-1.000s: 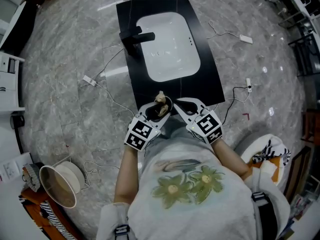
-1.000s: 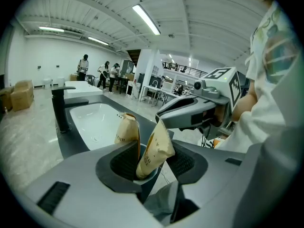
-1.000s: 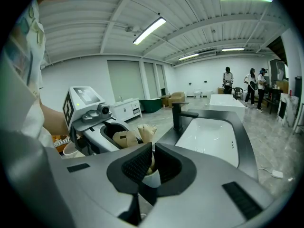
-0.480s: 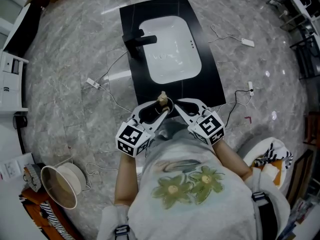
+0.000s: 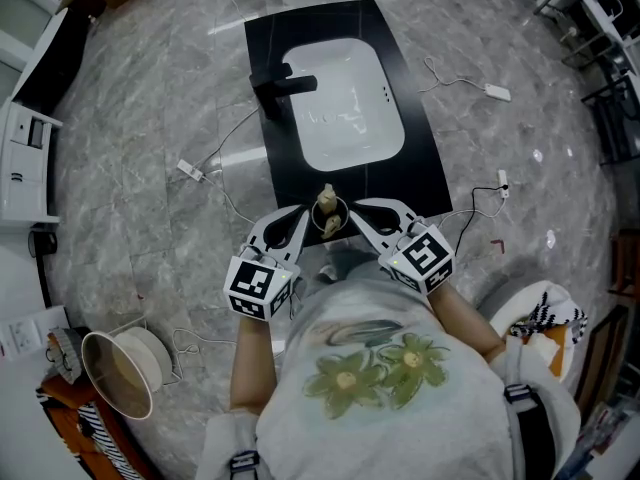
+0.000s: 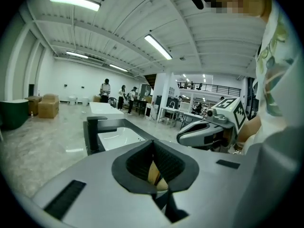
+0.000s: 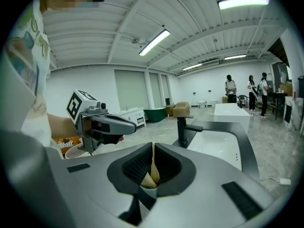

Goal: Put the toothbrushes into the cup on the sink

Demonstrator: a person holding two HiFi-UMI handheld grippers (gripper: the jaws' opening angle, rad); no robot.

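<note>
A small cup stands on the front edge of the black sink counter, with tan toothbrushes sticking out of it. My left gripper sits just left of the cup with its jaws shut and empty. In the left gripper view the pads meet, and tan shows low behind them. My right gripper touches the cup's right side. Its own view shows a thin tan toothbrush pinched between the pads, above a pale cup rim.
The white basin and black faucet lie beyond the cup. Cables and a white plug block trail over the marble floor. A round white fan stands at lower left, a striped cloth at right. People stand far off in the hall.
The left gripper held a toothbrush over the cup, opened, then drew back to the left and shut empty. The right gripper stayed at the cup.
</note>
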